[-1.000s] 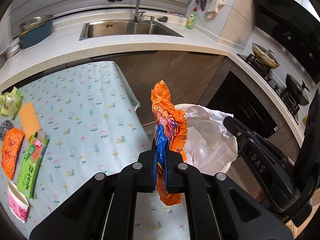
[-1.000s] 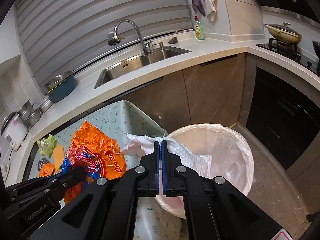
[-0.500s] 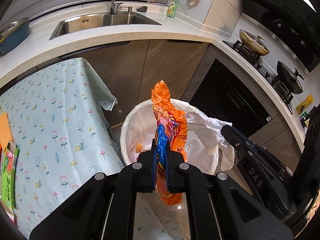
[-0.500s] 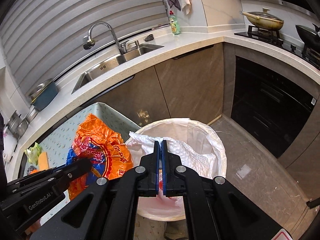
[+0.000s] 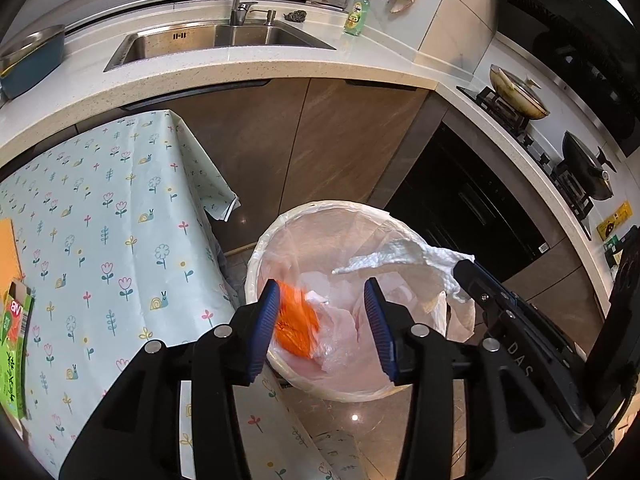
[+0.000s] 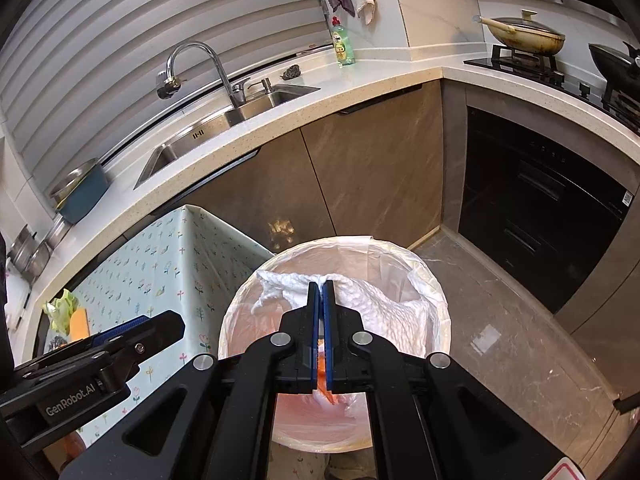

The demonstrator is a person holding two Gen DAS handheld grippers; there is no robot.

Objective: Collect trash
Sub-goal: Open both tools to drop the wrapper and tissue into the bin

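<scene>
Left gripper (image 5: 322, 320) spread, empty — blurred orange wrapper (image 5: 296, 330) in bin (image 5: 320, 210); right gripper (image 6: 322, 286) pinching white tissue (image 6: 372, 300).

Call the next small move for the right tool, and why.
Probably open the right tool: it is shut on the crumpled white paper towel, already above the round bag-lined trash bin. The left tool is open, its orange snack wrapper in the bin.

bin liner (image 5: 404, 236) is thin glossy plastic, tissue (image 6: 372, 296) is rough paper, sink (image 5: 224, 38) brushed metal, floor (image 6: 520, 320) shiny marble.
</scene>
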